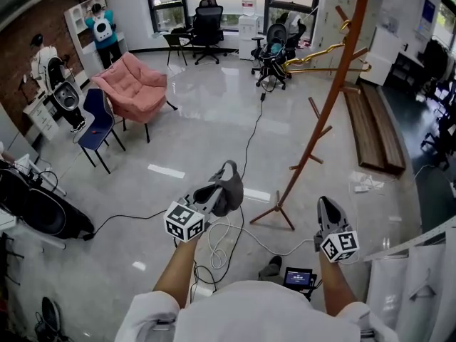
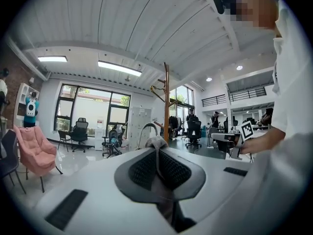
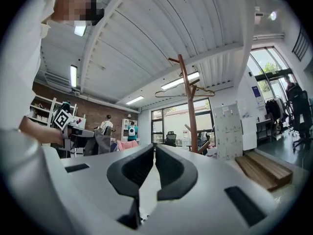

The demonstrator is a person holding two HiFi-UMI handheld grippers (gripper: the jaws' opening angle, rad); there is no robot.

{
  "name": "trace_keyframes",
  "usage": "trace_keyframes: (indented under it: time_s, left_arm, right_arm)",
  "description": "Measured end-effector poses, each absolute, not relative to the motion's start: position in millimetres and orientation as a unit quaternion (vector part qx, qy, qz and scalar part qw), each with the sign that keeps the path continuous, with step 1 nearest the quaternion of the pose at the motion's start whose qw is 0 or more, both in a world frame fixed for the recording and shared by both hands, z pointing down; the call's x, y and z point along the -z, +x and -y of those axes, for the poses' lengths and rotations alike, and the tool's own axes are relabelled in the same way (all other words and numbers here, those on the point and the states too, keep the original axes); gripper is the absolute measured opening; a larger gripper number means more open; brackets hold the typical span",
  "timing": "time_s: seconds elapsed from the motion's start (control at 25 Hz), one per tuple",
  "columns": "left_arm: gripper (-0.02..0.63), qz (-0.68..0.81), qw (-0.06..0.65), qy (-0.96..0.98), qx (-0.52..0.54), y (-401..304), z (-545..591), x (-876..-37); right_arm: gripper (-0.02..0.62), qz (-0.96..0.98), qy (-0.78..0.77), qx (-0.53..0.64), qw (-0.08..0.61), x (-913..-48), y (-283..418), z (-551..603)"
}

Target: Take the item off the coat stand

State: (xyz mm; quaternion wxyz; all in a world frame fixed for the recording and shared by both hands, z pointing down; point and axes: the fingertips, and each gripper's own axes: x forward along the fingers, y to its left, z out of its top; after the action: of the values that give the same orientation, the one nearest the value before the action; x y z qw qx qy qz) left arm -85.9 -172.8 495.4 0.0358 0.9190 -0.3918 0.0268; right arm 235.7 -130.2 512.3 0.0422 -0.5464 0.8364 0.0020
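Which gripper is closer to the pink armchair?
Left. The left gripper, holding grey cloth, hangs between the pink armchair and the coat stand; the right gripper is past the stand, farther off.

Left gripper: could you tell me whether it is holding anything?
The left gripper is shut on a grey cloth: a fold sits pinched between its jaws.

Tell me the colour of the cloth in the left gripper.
Grey; the cloth shows best in the head view.

Coat stand [image 1: 340, 77] right of armchair [image 1: 132, 84]
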Motion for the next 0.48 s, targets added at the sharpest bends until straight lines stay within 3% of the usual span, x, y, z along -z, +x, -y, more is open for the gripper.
trace_keyframes:
  time_s: [0.48]
  left_arm:
    - [0.025,0.398,0.053,0.915,-0.025,-84.1,111.6,-497.7]
  right_arm:
    - [0.026,-0.845,-0.534,-0.009,0.036,-497.2,233.4,70.8]
